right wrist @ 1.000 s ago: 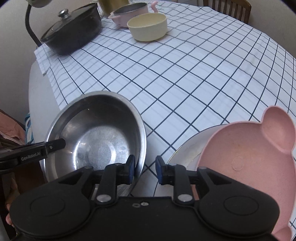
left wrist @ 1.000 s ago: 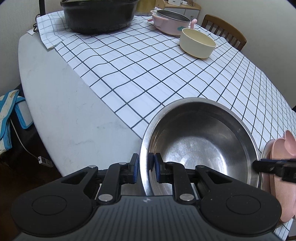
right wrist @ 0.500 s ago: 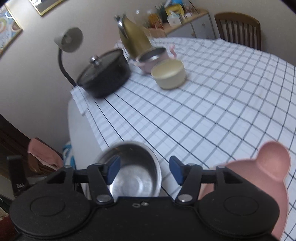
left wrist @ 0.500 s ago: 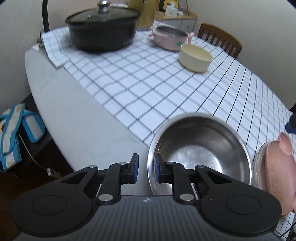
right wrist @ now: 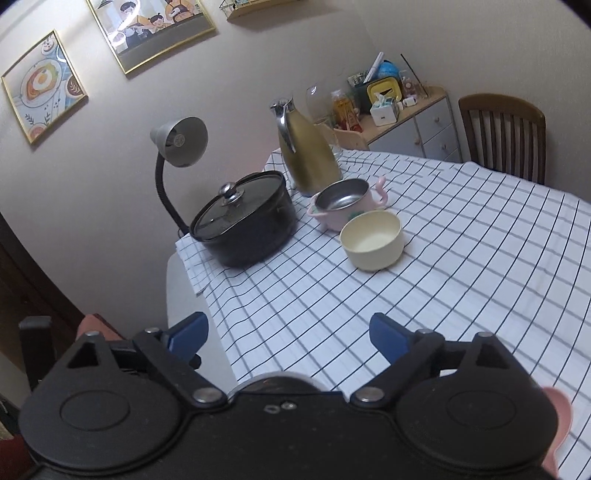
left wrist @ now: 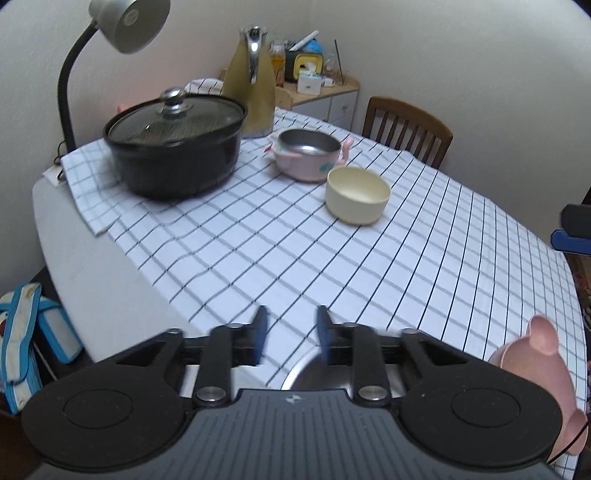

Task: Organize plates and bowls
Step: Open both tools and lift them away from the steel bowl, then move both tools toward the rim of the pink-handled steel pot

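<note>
Your left gripper (left wrist: pixel 289 334) had just been opening, nothing between its jaws, the steel bowl (left wrist: pixel 314 376) at bottom centre just below them. Your right gripper (right wrist: pixel 288 332) was spread wide and empty. One pink plate (left wrist: pixel 532 360) sat lower right; farther off, one cream bowl (left wrist: pixel 357 194) and one pink pot (left wrist: pixel 306 155).

On the table (left wrist: pixel 92 280) a cloth (left wrist: pixel 369 266) lies under everything. At its far end the lidded pot (left wrist: pixel 173 147) stands left, the jug (left wrist: pixel 251 92) behind it, then a handled bowl (left wrist: pixel 308 153) with a plain bowl (left wrist: pixel 357 194) before it. A lamp (left wrist: pixel 122 22) leans over the pot, and a chair (left wrist: pixel 406 129) stands beyond the table
</note>
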